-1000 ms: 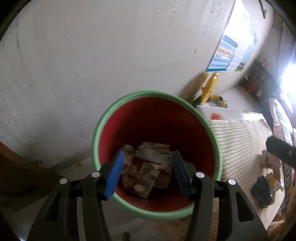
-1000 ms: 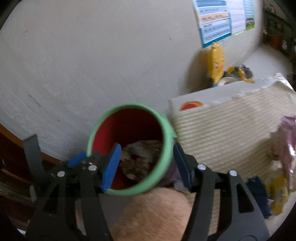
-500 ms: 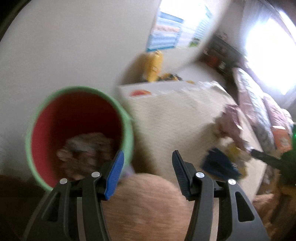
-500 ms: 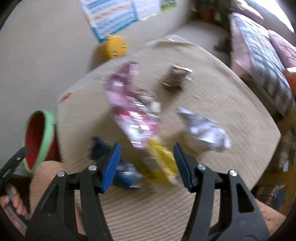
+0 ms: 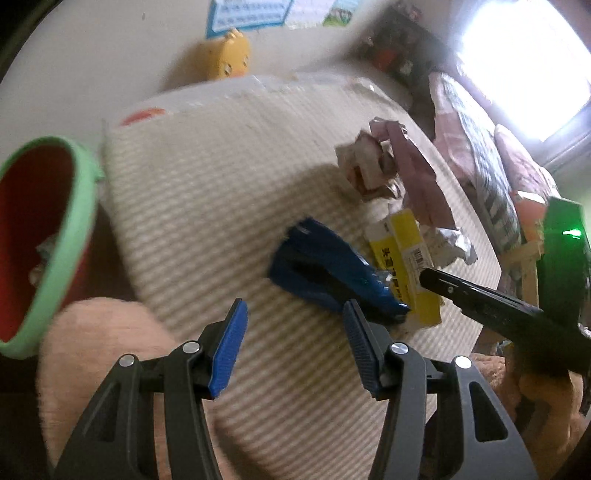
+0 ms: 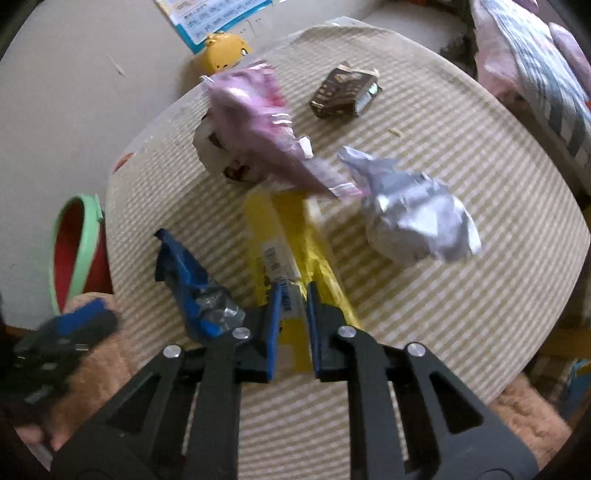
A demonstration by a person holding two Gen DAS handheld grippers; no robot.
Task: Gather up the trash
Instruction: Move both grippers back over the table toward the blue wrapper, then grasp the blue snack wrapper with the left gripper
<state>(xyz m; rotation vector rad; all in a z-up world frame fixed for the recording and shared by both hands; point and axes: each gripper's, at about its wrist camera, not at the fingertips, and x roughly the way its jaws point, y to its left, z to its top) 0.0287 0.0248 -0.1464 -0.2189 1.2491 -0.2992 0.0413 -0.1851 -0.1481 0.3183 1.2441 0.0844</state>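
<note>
A red bin with a green rim [image 5: 44, 236] stands left of the striped table [image 5: 207, 199]; it also shows in the right wrist view [image 6: 74, 254]. On the table lie a blue wrapper [image 5: 325, 273] [image 6: 188, 280], a yellow package [image 5: 406, 266] [image 6: 291, 251], a pink wrapper [image 6: 255, 122], a silver crumpled wrapper [image 6: 413, 214] and a brown packet [image 6: 343, 92]. My left gripper [image 5: 295, 343] is open and empty, just short of the blue wrapper. My right gripper [image 6: 291, 317] is closed down on the near end of the yellow package.
A yellow toy [image 6: 225, 55] and a poster [image 6: 210, 18] are by the wall behind the table. A bed with patterned bedding [image 5: 491, 173] stands at the right. A tan furry cushion [image 5: 103, 350] lies at the table's near edge.
Both grippers swung right from the bin to the trash on the table. The right gripper went from open to clamped on the yellow package. The left stayed open.
</note>
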